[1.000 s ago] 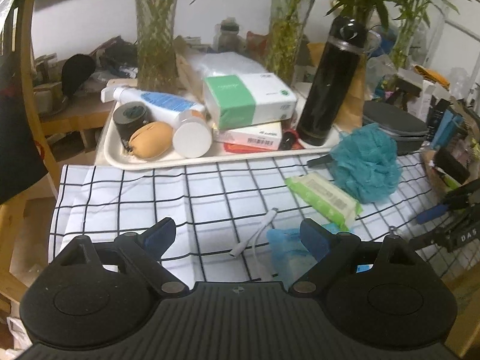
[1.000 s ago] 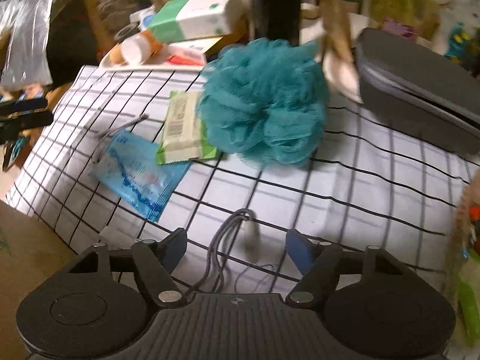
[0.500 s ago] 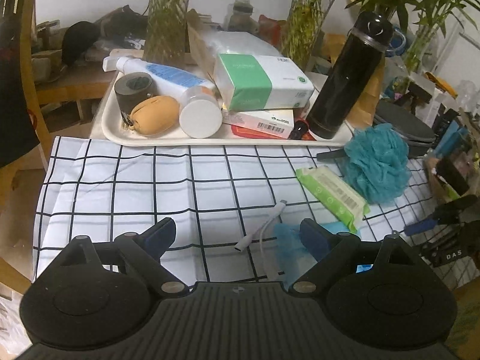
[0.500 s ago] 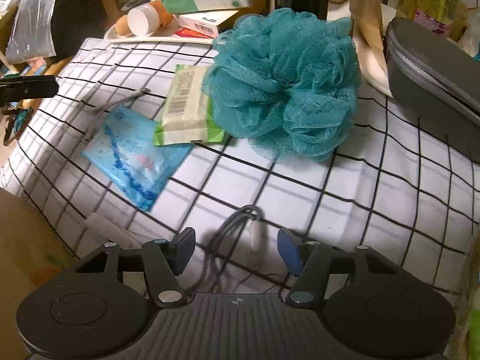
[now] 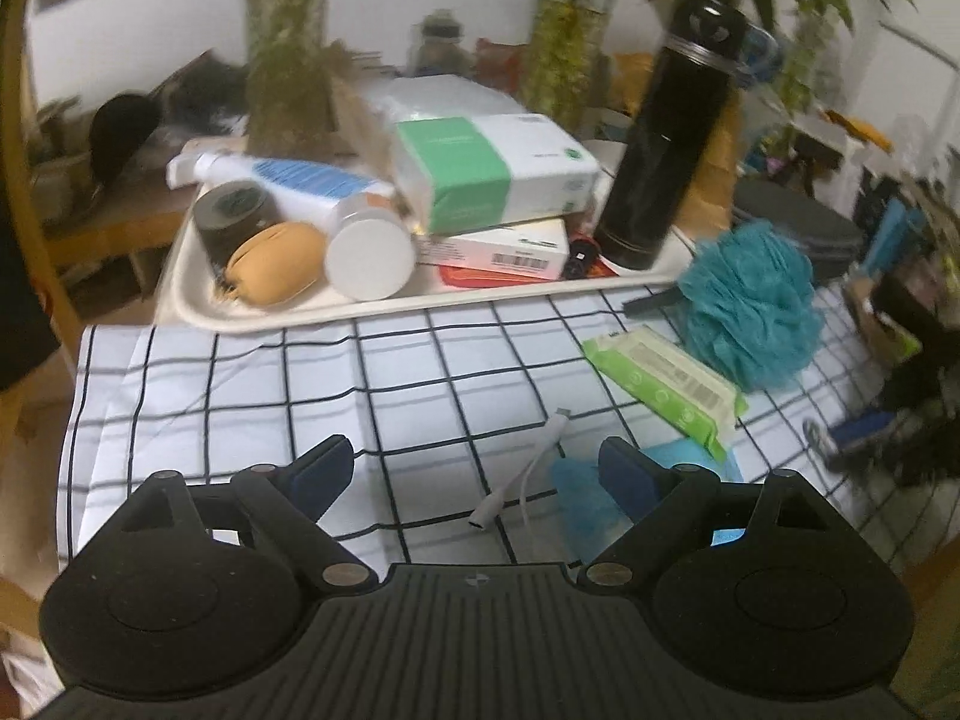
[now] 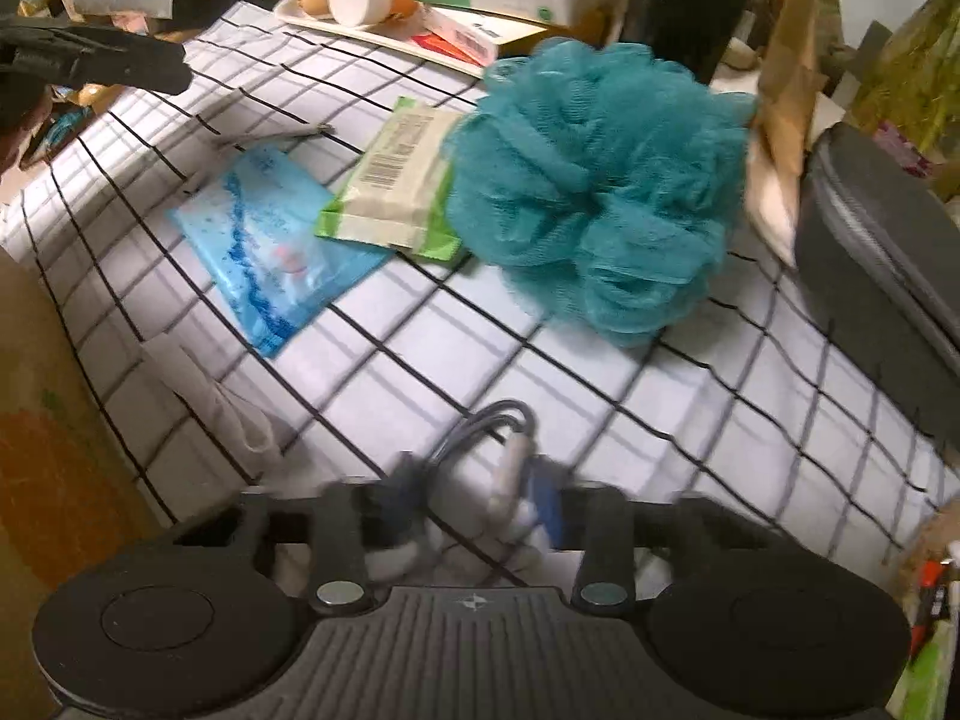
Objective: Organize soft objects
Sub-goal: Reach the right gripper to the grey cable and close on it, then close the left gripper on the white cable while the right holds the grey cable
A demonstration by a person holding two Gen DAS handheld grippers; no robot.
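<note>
A teal bath pouf (image 5: 750, 306) (image 6: 594, 180) lies on the checked cloth, beside a green wet-wipe pack (image 5: 666, 384) (image 6: 396, 180) and a blue sachet (image 6: 276, 246) (image 5: 576, 498). My left gripper (image 5: 480, 474) is open and empty above the cloth, near a white adapter cable (image 5: 528, 474). My right gripper (image 6: 474, 510) is closing around a grey coiled cable (image 6: 492, 426) with a white plug; its fingers are blurred and close together.
A cream tray (image 5: 198, 312) at the back holds a tissue box (image 5: 492, 168), a tube, a jar, a tan pouch (image 5: 276, 264) and a black flask (image 5: 666, 144). A grey case (image 6: 882, 252) lies right of the pouf. Plant vases stand behind the tray.
My right gripper's fingers have closed in from wide open onto the grey cable and moved toward the pouf. My left gripper has shifted slightly and stays open.
</note>
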